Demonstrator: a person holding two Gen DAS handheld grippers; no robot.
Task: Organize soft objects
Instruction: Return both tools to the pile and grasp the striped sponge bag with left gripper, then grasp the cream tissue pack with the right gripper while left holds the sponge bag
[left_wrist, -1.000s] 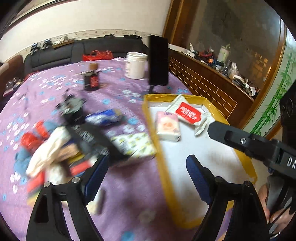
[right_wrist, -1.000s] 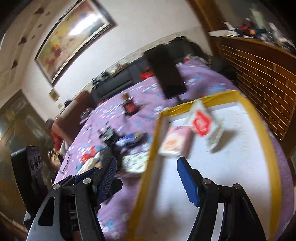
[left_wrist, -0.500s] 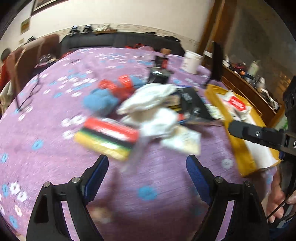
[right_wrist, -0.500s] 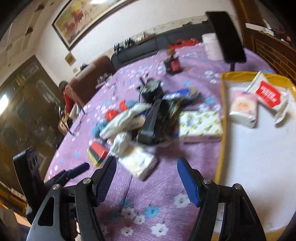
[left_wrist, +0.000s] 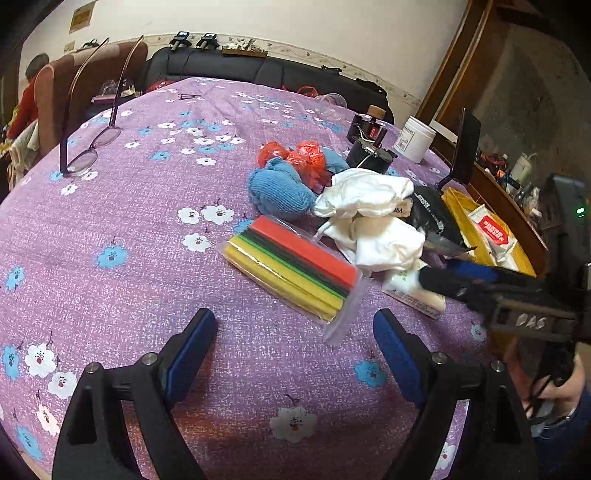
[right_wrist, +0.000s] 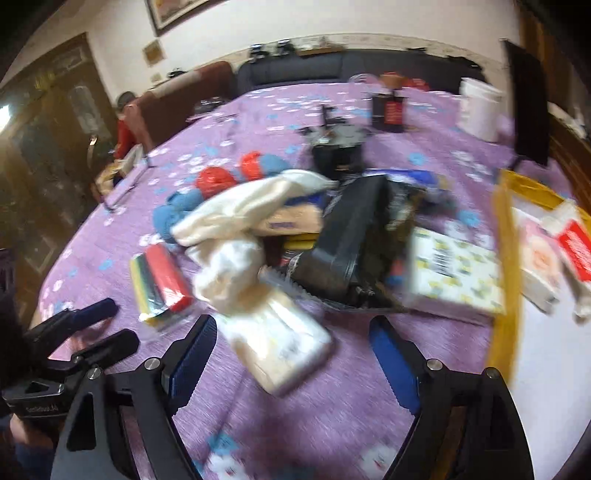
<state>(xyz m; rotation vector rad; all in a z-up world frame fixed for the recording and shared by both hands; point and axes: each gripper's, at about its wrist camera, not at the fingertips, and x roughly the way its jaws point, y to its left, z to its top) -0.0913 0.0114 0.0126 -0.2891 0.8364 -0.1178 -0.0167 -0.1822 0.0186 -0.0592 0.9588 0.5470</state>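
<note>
I hold both grippers low over the table (left_wrist: 110, 229), its purple flowered cloth carrying one heap of mixed goods. The left gripper (left_wrist: 295, 343) stands wide, nothing between its fingers (left_wrist: 192, 347); the bagged sponge pack (left_wrist: 295, 266) lies just ahead and slightly right of centre, its long axis running diagonally from near right to far left, so the fingers must roll to straddle its short side. The right gripper (right_wrist: 291, 350) is opening, with a soft tissue pack (right_wrist: 280, 347) lying between its fingers, apparently untouched by the pads, though blur limits certainty. I judge the right hand nearer its object. Counted: one sponge pack, one white cloth bundle (left_wrist: 369, 218), one blue knitted item (left_wrist: 280, 188), two red crumpled pieces (left_wrist: 306, 158), one printed tissue box (right_wrist: 458, 273), and one yellow-rimmed tray (right_wrist: 506, 236) at far right already holding two soft packets.
</note>
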